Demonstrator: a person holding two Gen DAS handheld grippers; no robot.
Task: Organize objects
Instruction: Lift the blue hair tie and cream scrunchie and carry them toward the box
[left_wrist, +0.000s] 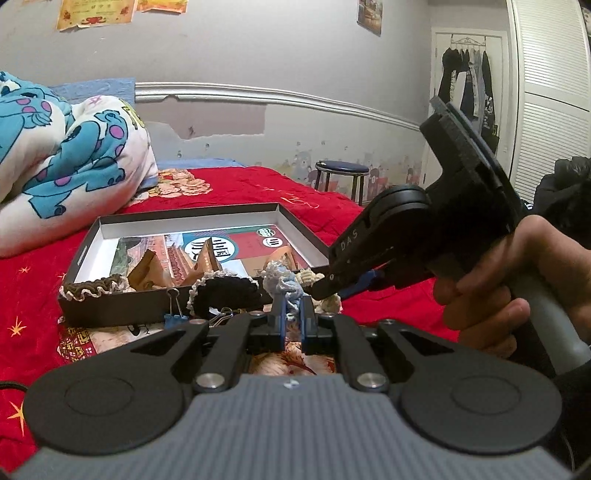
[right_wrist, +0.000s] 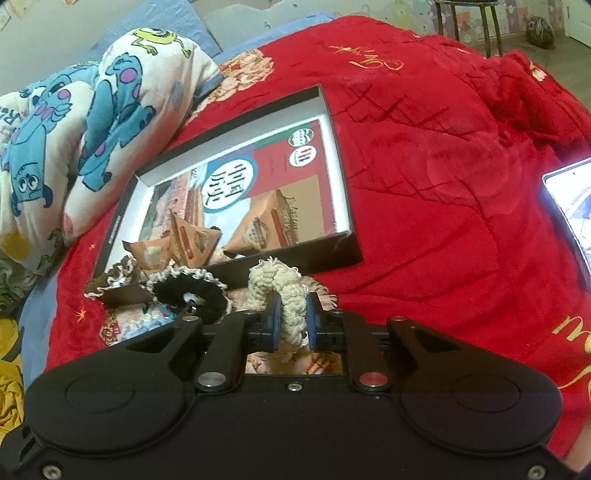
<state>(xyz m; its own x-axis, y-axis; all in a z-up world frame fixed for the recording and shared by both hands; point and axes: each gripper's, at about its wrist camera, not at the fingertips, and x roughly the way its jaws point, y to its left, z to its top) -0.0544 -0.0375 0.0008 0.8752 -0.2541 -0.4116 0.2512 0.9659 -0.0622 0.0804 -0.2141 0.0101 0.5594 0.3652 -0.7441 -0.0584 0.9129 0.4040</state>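
Observation:
My left gripper (left_wrist: 291, 314) is shut on a light blue crocheted scrunchie (left_wrist: 287, 286), just in front of the open dark box (left_wrist: 88, 236) on the red bedspread. A hand (left_wrist: 491, 291) holds my right gripper (left_wrist: 325, 288), which comes in from the right. In its own view this right gripper (right_wrist: 293, 317) is shut on a cream scrunchie (right_wrist: 280, 280), lifted near the box's (right_wrist: 345, 206) front corner. A black scrunchie (right_wrist: 192, 293) with a cream rim and a brown one (right_wrist: 110, 282) lie against the box's near wall. Orange snack packets (right_wrist: 184, 245) lie inside.
A blue binder clip (left_wrist: 173, 318) stands before the box. A cartoon-print quilt (left_wrist: 66, 147) is bunched at the left behind the box. A phone (right_wrist: 569, 210) lies on the bedspread at the right. A stool (left_wrist: 343, 171) stands beyond the bed, by the wall.

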